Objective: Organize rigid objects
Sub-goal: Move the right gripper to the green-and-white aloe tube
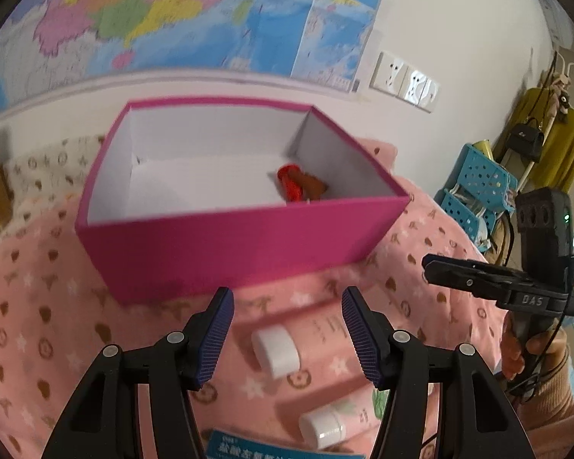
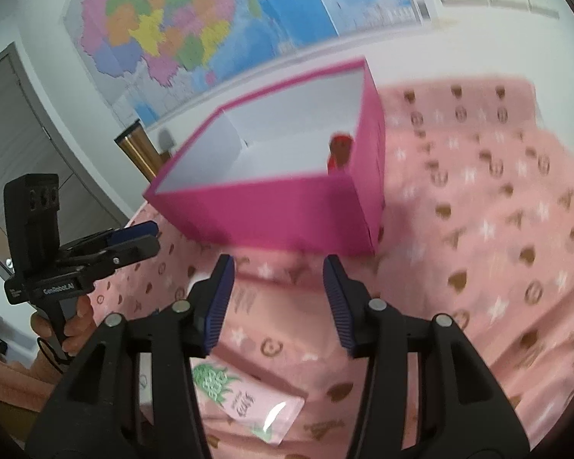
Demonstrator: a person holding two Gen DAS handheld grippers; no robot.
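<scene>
The job looked barely started. The pink box (image 1: 245,244) sat in the middle of the left wrist view, on the pink patterned cloth (image 1: 38,325), and held only one small red-and-brown toy (image 1: 300,185) in its right-hand corner. Still outside it were a pink tube with a white cap (image 1: 277,350) and a second white-capped tube (image 1: 325,426), both low in the frame, with a blue packet's edge (image 1: 245,445) at the bottom.

The left gripper (image 1: 287,338) stood wide and empty, and the capped tube lay right between its fingers, though I couldn't tell how far below them. The right gripper (image 2: 277,302) was wide and empty too, with a pineapple-printed sachet (image 2: 248,401) lying lower left of its fingers.
</scene>
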